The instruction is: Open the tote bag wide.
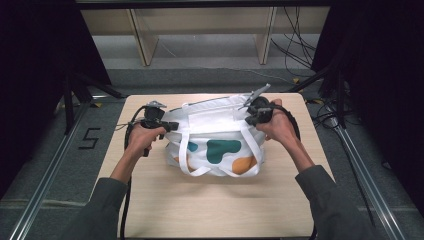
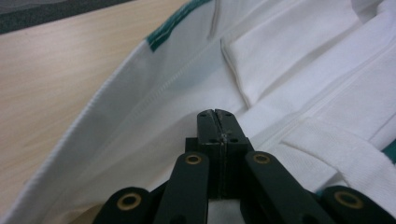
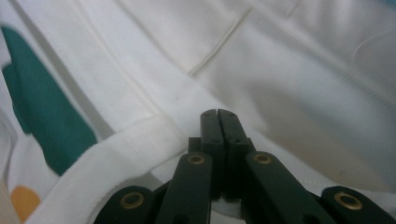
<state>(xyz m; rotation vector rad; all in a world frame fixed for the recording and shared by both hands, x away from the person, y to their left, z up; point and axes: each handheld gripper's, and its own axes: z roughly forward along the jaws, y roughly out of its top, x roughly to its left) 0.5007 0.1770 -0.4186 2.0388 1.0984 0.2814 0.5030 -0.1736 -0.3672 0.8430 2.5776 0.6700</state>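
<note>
White tote bag [image 1: 215,145] between both hand-held grippers.

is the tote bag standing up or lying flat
Standing up: the tote bag sits on its base on the table, mouth upward, a handle drooping down its front.

Table [image 1: 210,210] evenly lit from above, surroundings dark; both gripper views soft, white fabric [image 3: 289,84] near-blown, slight blur.

Black "5" [image 1: 90,138] marked on grey floor left of table; no other readable text.
</note>
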